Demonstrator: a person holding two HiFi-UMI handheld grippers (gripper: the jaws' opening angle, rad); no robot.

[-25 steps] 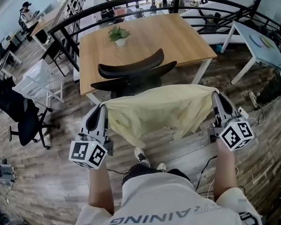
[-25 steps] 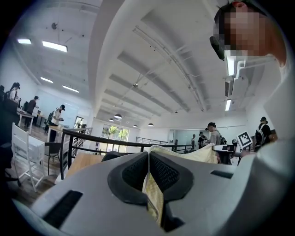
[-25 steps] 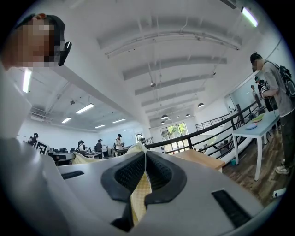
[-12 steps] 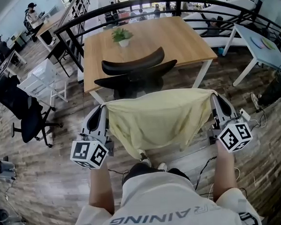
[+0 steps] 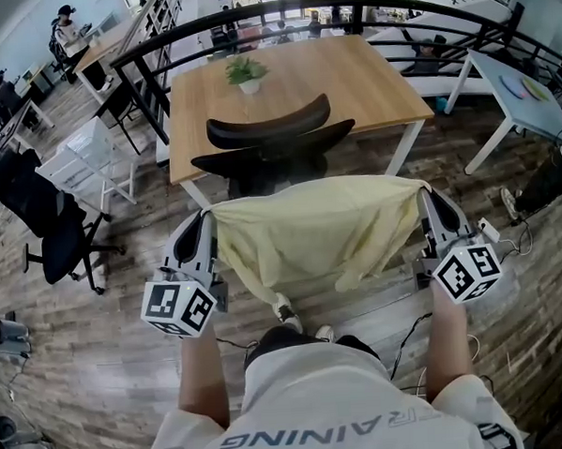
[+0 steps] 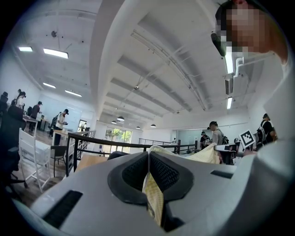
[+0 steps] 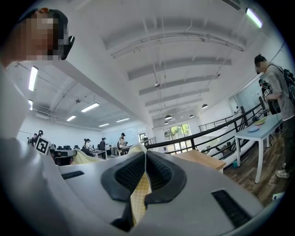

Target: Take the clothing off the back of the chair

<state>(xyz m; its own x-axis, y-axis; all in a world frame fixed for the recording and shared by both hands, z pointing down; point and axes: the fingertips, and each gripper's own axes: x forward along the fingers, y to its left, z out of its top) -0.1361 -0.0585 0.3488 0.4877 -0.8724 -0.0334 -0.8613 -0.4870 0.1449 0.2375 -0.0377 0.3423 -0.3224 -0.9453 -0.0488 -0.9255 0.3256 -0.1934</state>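
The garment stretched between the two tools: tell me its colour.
Pale yellow, no pattern visible. The garment shows best in the head view.
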